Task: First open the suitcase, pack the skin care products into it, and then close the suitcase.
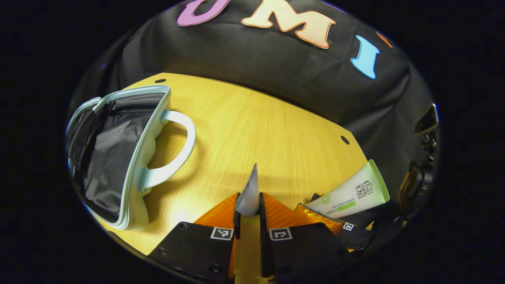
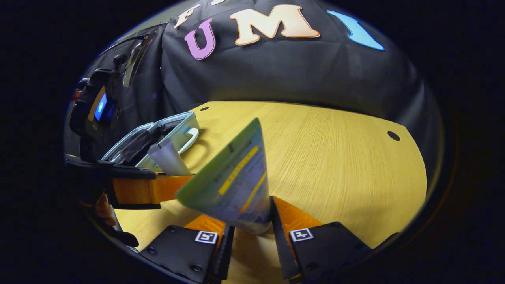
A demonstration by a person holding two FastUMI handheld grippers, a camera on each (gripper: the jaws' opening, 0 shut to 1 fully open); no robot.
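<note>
A pale blue suitcase lies open at the left of the wooden table, its dark lining showing and its handle facing the table's middle. My left gripper is shut on a small grey-white tube that points up between its fingers. At the right, my right gripper holds a green-and-white tube. In the right gripper view, my right gripper is shut on that green tube, which rises wide end up. There the left gripper with its grey tube sits at the left, in front of the suitcase.
Black cloth walls the table's far side. The table has small dark holes near its edge. A dark device with a blue light stands at the left beyond the suitcase. A bare stretch of table lies to the right.
</note>
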